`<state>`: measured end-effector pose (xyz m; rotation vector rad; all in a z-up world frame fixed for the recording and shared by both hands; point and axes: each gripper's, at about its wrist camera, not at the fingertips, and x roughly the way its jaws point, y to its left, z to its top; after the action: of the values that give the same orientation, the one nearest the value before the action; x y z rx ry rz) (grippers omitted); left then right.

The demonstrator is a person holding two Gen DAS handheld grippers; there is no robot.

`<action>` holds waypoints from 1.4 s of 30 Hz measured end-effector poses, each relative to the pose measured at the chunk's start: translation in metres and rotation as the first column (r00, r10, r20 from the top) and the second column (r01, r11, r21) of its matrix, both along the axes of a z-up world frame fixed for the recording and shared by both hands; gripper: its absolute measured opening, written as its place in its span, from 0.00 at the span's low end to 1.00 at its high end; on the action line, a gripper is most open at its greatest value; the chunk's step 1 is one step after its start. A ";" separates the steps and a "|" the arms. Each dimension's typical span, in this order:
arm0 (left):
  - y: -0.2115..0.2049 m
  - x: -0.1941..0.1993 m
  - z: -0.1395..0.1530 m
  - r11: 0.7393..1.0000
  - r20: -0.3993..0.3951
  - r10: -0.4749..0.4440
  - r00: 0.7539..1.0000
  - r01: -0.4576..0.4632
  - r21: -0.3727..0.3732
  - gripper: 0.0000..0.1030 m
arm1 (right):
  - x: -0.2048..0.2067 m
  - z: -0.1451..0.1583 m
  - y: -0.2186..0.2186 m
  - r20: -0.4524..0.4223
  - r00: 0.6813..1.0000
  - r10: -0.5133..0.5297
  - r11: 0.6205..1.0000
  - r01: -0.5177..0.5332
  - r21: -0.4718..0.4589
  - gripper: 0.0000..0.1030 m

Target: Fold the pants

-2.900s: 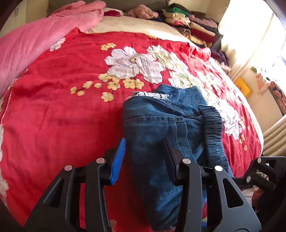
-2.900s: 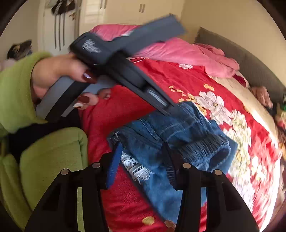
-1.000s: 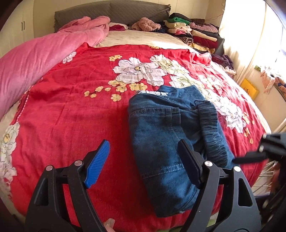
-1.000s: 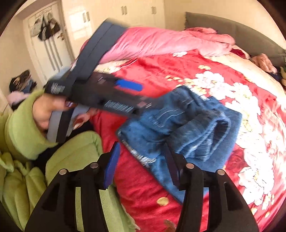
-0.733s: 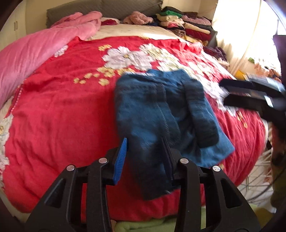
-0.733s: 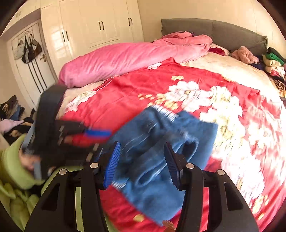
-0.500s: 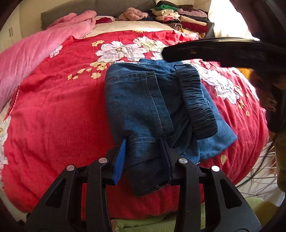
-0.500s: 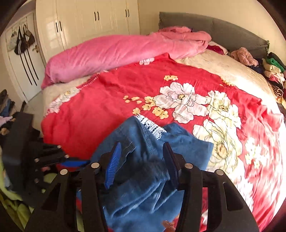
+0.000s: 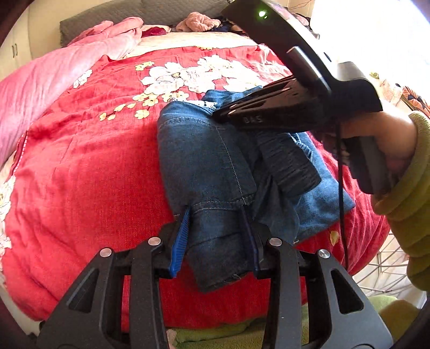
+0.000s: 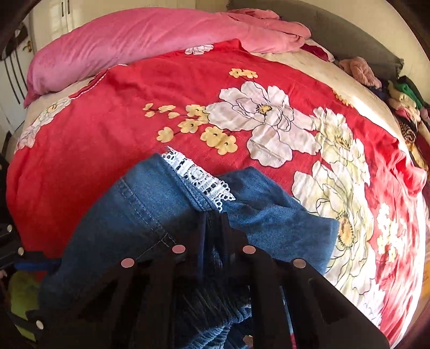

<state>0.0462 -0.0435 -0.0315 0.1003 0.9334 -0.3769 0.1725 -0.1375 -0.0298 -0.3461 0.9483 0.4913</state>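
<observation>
Folded blue denim pants point(image 9: 209, 161) with a white lace hem point(image 10: 200, 177) lie on the red flowered bedspread point(image 9: 80, 174). My left gripper point(image 9: 216, 228) is closed around the near end of the folded pants, with denim between its blue pads. My right gripper point(image 10: 213, 217) is shut, its fingers pressed together on a fold of the pants point(image 10: 161, 209) near the far edge; in the left wrist view its black body point(image 9: 282, 107) reaches over the pants from the right.
A pink quilt point(image 10: 134, 40) lies along the far left of the bed. Stacked clothes point(image 10: 405, 107) sit by the grey headboard point(image 9: 107, 16). The bed's near edge point(image 9: 215, 327) is just below my left gripper, with green cloth there.
Both grippers came down onto the pants. The left closed on the near end of the fold. The right swung over from the right and shut on the far part.
</observation>
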 end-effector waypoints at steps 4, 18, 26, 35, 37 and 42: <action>0.001 -0.001 0.000 1.000 -0.004 0.000 1.000 0.000 -0.006 0.29 | -0.002 0.009 -0.006 0.001 1.000 -0.025 0.999 0.025 0.039 0.11; 0.000 -0.001 -0.001 1.000 -0.007 -0.002 1.000 0.002 -0.015 0.34 | -0.063 0.077 -0.060 0.156 0.982 -0.109 0.967 0.068 0.247 0.80; 0.003 -0.002 0.004 0.998 -0.028 -0.001 1.000 -0.001 -0.060 0.48 | -0.088 0.088 -0.083 0.182 0.971 -0.157 0.959 0.105 0.265 0.87; 0.011 -0.006 0.020 0.995 -0.002 0.012 1.000 -0.012 -0.097 0.61 | -0.106 0.098 -0.103 0.221 0.953 -0.207 0.956 0.149 0.254 0.92; 0.012 -0.008 0.025 0.995 0.010 0.016 1.000 -0.015 -0.099 0.64 | -0.108 0.100 -0.107 0.226 0.950 -0.215 0.954 0.155 0.255 0.92; 0.016 -0.010 0.035 0.994 0.040 0.033 0.999 -0.029 -0.101 0.73 | -0.116 0.107 -0.113 0.248 0.942 -0.225 0.954 0.162 0.252 0.94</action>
<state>0.0367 -0.0271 0.0036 0.0012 0.8727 -0.3911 0.0562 -0.2501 0.0772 -0.1050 0.6395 0.3540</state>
